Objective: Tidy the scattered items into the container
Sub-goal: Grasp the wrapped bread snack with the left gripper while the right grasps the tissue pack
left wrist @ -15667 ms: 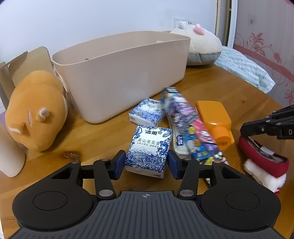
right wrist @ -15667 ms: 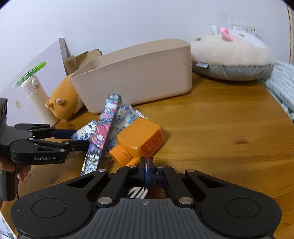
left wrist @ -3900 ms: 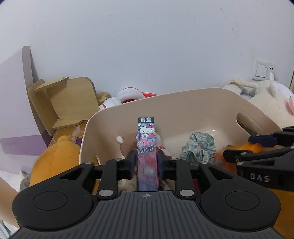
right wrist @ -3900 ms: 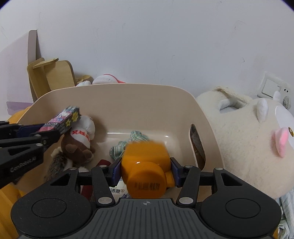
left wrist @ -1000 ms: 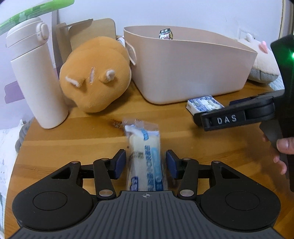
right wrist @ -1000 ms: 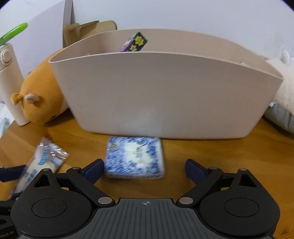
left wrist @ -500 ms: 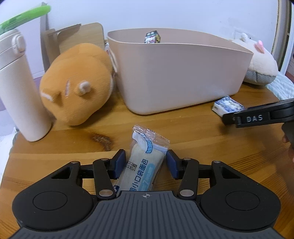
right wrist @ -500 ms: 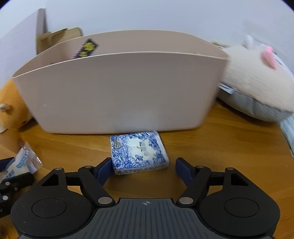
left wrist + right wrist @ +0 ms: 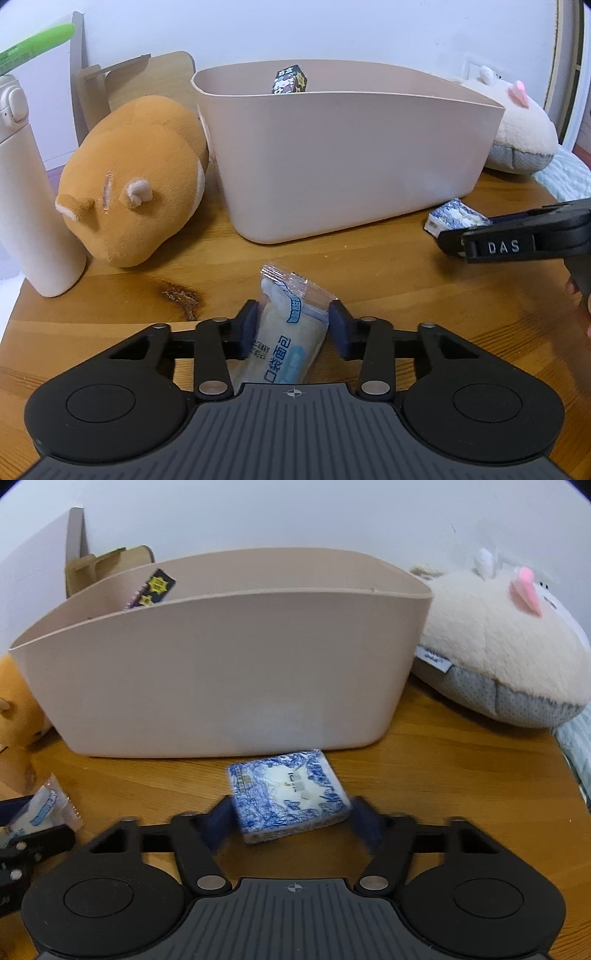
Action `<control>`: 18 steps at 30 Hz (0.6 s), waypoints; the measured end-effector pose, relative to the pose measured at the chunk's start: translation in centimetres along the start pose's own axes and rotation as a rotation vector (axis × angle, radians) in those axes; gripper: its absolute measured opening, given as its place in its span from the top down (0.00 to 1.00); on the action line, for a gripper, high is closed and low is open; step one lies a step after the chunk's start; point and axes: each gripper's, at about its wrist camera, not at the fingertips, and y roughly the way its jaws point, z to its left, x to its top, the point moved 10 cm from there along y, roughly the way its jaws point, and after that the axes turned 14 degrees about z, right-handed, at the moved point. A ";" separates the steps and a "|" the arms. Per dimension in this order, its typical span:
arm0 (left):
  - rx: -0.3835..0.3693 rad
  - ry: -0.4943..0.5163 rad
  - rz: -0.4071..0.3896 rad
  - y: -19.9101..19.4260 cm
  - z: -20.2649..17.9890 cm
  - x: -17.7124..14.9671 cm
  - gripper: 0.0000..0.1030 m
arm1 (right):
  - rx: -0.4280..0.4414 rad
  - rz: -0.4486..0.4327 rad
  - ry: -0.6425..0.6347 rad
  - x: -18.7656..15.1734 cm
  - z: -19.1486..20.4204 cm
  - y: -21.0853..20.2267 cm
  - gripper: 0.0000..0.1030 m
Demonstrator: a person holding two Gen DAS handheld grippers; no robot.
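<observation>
Both tongs have narrowed within the last second, the left tongs [image 9: 292, 325] onto the bread packet [image 9: 282, 345] and the right tongs [image 9: 290, 821] around the tissue pack [image 9: 286, 795], both items on the desk [image 9: 406, 295] before the container [image 9: 347, 155], so lifting probably comes next.

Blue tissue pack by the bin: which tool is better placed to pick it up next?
Right. The blue tissue pack lies between the right tool's open fingers, just before the bin. The left tool already straddles the bread packet, off to the pack's side.
</observation>
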 end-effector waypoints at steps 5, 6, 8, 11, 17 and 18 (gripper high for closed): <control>0.005 -0.026 -0.010 -0.3 0.3 0.1 0.64 | 0.011 -0.002 -0.002 -0.8 -0.1 -0.5 0.40; 0.003 -0.028 -0.010 -0.4 0.3 0.1 0.65 | 0.012 -0.003 0.001 -0.8 -0.1 -0.6 0.40; -0.006 -0.034 -0.009 -0.6 0.4 0.0 0.66 | 0.014 -0.012 0.003 -1.0 -0.1 -1.2 0.40; -0.016 -0.033 -0.015 -1.3 0.4 0.1 0.78 | 0.020 -0.034 -0.004 -1.3 0.0 -2.9 0.40; -0.026 -0.008 -0.045 -3.4 0.2 0.7 0.81 | 0.051 -0.085 -0.015 0.2 0.5 -6.0 0.40; -0.025 -0.010 -0.050 -3.6 0.3 0.8 0.82 | 0.053 -0.096 -0.017 0.3 0.4 -6.5 0.40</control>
